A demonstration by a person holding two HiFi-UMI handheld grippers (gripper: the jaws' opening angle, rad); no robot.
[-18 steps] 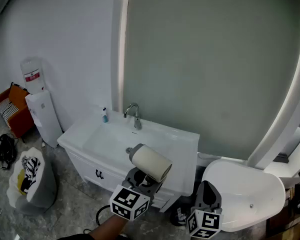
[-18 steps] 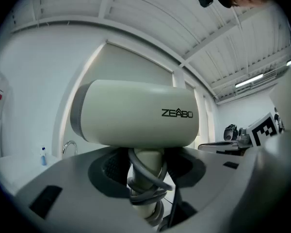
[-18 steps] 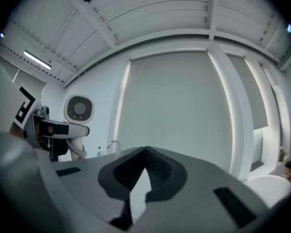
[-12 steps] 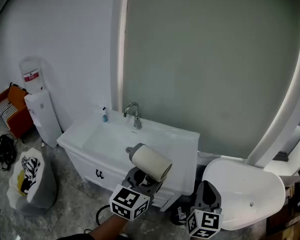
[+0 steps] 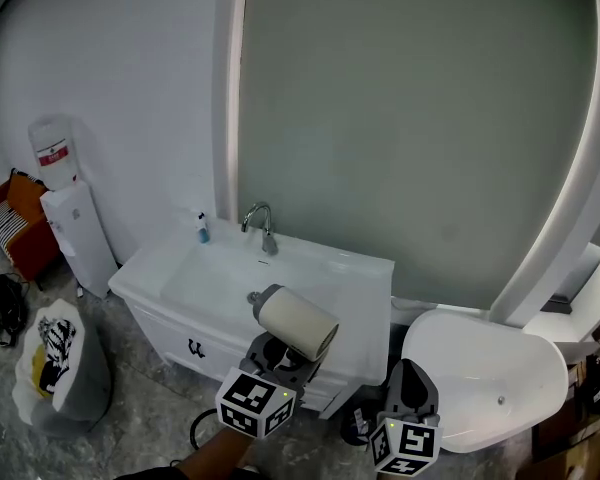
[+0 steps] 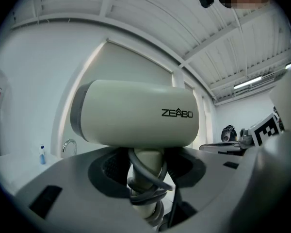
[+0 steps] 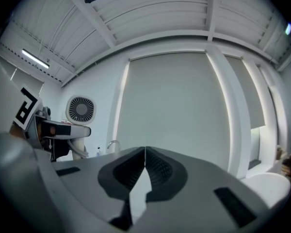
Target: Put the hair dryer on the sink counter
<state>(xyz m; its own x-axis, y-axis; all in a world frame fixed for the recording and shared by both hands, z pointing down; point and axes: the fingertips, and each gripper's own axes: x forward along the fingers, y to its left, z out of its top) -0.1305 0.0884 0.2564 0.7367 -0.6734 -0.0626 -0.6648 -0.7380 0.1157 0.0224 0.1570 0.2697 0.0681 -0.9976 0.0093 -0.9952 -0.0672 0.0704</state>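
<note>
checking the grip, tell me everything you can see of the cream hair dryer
The cream plastic hair dryer has a short barrel with a grey band at one end and black ZEABO print. Its handle points down, with grey cord wound round it, clamped between the left gripper's jaws. With its barrel near level, it hangs in the air before the white sink counter.

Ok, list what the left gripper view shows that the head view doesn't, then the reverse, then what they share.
Only the left gripper view: the ZEABO print on the hair dryer, the cord wound round its handle where the left claw clamps it, and the ceiling beams. Only the head view: the basin of the sink counter seen from above, the bag on the floor, the white tub. Both: the hair dryer, the faucet and the small blue bottle.
</note>
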